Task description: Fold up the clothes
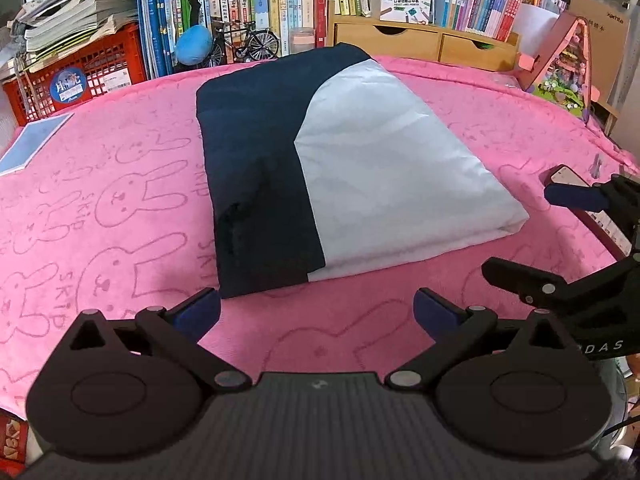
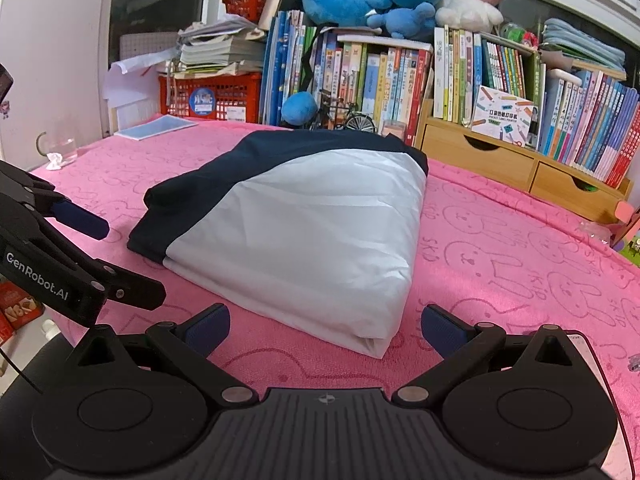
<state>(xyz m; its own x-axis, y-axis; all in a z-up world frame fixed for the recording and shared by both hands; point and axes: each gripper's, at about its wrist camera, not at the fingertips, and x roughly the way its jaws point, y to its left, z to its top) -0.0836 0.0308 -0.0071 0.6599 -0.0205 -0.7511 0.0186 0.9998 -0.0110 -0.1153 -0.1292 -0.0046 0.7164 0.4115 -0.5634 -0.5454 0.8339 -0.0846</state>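
Left wrist view: left gripper [image 1: 316, 312] spread wide, empty, low over the pink blanket [image 1: 120, 200]. Same for right gripper [image 2: 326, 326], empty, alongside. Folded navy-and-white garment [image 1: 340, 160] just ahead, mid-table. Looks soft, light, slippery; best pinched at the near corners.

Folded navy-and-white garment [image 2: 304, 232] lies on the pink blanket [image 2: 520, 272] before the spread-open right tool [image 2: 325, 326].
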